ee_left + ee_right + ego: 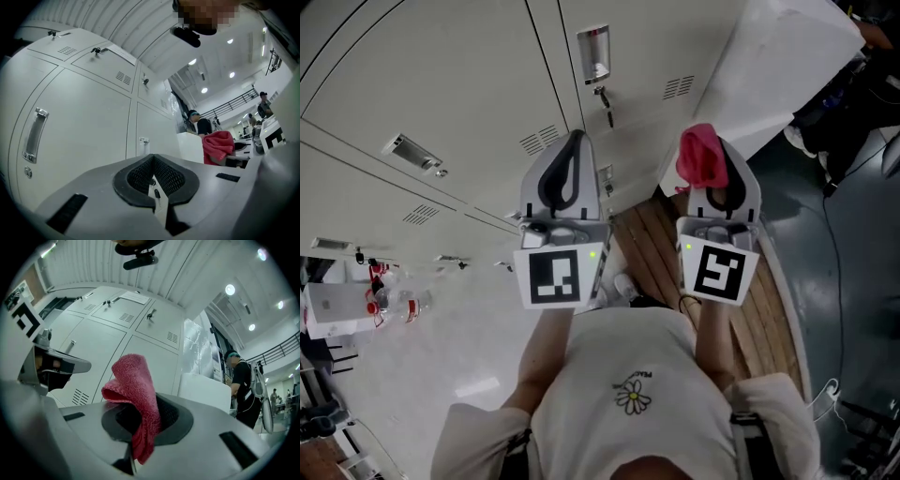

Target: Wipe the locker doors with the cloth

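Right tool (146, 414) clamps the red cloth (133, 380), bunched above its jaws; left tool (153, 163) clenched empty.

Fuzzy terry cloth (133, 394) – locker doors (441, 84) smooth matt metal w/ shiny handles (593, 54).

Even overhead light, strong wide-angle warp.
Round ceiling lamps (204, 90) flare white at far right in both gripper views; locker doors (89, 122) evenly lit, soft shadows. Edges bend, corners go black. Red cloth (136, 399) sharp. Head view dimmer; floor (441, 347) carries pale sheen.
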Demonstrator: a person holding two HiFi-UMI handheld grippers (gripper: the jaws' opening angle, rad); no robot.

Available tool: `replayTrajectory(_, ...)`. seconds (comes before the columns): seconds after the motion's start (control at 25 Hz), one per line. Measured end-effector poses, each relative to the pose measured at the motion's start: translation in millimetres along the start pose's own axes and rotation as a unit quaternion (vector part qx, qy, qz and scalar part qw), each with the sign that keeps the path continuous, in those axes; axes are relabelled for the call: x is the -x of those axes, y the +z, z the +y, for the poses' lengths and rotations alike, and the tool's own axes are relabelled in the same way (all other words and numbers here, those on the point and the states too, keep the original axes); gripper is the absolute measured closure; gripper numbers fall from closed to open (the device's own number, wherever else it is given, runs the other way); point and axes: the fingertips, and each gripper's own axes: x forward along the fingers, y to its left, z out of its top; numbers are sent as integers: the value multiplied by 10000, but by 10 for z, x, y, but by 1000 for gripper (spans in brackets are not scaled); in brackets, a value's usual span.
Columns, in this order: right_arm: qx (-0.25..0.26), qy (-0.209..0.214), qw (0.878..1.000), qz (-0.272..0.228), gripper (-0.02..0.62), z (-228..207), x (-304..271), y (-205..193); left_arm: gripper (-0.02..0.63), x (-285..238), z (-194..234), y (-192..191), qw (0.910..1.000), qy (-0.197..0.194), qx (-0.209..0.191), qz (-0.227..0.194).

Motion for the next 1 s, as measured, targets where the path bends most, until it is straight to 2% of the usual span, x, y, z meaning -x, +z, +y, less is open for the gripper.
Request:
replayTrajectory(0.16,-171,-21,9998,140,563,18,109,-64,591,52,32,-25,10000,-23,-17,43)
replayTrajectory(1.0,-226,18,9995,202,563,81,189,-35,591,102,2,5,9998,-128,-121,68)
